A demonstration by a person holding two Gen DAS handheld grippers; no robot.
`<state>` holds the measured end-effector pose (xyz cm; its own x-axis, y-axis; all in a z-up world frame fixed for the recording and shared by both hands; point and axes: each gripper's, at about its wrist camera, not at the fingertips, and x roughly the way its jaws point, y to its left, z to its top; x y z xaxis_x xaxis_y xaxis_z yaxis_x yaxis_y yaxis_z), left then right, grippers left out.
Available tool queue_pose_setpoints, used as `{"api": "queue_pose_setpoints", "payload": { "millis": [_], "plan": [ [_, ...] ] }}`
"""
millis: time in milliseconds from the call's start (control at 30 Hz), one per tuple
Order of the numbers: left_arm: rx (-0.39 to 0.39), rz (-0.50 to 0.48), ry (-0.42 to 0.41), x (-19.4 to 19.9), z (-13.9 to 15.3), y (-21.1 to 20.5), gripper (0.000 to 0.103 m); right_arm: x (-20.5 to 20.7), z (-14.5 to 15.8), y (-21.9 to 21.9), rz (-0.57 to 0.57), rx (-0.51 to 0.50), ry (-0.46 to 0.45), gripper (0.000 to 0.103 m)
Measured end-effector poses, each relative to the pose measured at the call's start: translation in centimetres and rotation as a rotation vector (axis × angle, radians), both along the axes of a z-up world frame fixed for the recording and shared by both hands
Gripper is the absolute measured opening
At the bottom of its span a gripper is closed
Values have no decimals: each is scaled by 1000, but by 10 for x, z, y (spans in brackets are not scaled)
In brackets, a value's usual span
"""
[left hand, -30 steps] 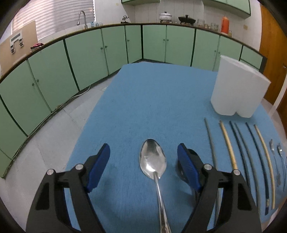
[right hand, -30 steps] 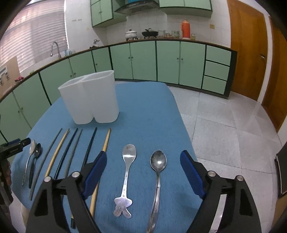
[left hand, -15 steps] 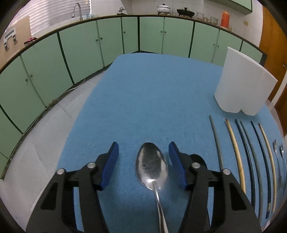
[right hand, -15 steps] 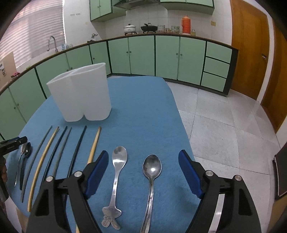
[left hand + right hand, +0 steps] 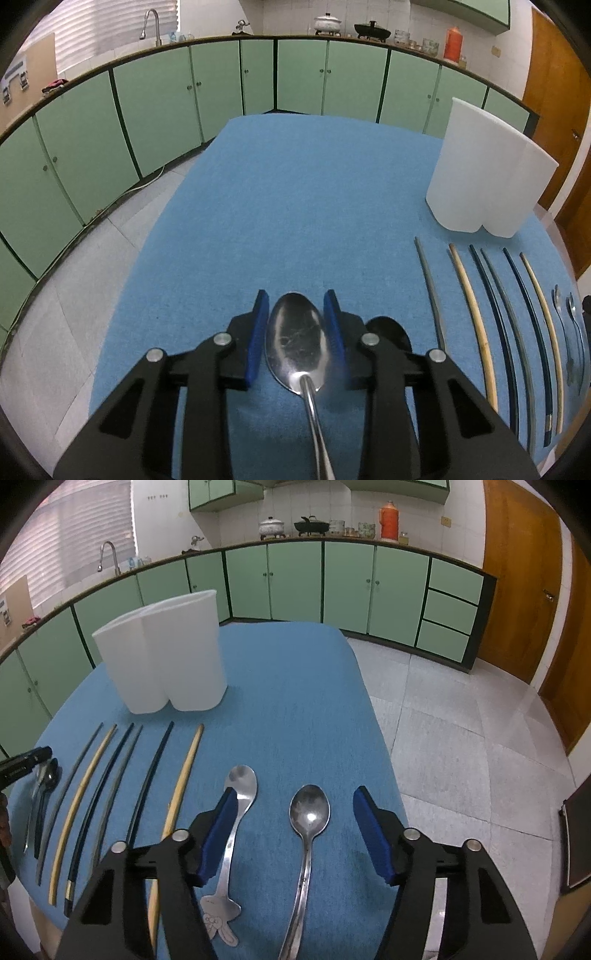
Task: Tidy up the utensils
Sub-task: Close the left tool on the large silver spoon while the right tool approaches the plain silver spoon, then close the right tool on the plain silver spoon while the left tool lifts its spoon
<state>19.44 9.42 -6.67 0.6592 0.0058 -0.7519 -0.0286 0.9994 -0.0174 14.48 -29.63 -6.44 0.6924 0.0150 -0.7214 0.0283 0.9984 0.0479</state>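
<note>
My left gripper (image 5: 297,334) is shut on a large steel spoon (image 5: 297,343), its blue pads pressing the sides of the bowl. A dark spoon (image 5: 391,332) lies just right of it. My right gripper (image 5: 295,834) is open above the blue table, with a dark steel spoon (image 5: 308,812) between its fingers. A spoon with a rabbit handle (image 5: 236,805) lies under its left finger. The white two-part utensil holder (image 5: 162,657) stands at the back; it also shows in the left wrist view (image 5: 484,173).
Several chopsticks (image 5: 110,790) lie in a row on the blue tablecloth (image 5: 295,686), also seen in the left wrist view (image 5: 495,321). Two small spoons (image 5: 567,332) lie beyond them. Green cabinets (image 5: 166,99) ring the room. The table edge drops to a tiled floor (image 5: 461,738) on the right.
My left gripper has closed from wide open onto the large spoon's bowl. My right gripper has moved forward and lower over the dark spoon, still open.
</note>
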Motion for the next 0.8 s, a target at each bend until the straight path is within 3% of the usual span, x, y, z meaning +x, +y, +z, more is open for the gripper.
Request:
{"api": "queue_pose_setpoints", "payload": {
  "millis": [367, 800],
  "plan": [
    [10, 0, -40, -4, 9, -11, 29, 19, -10, -2, 21, 27, 87, 41],
    [10, -3, -62, -10, 11, -7, 29, 33, -27, -9, 4, 55, 162, 36]
  ]
}}
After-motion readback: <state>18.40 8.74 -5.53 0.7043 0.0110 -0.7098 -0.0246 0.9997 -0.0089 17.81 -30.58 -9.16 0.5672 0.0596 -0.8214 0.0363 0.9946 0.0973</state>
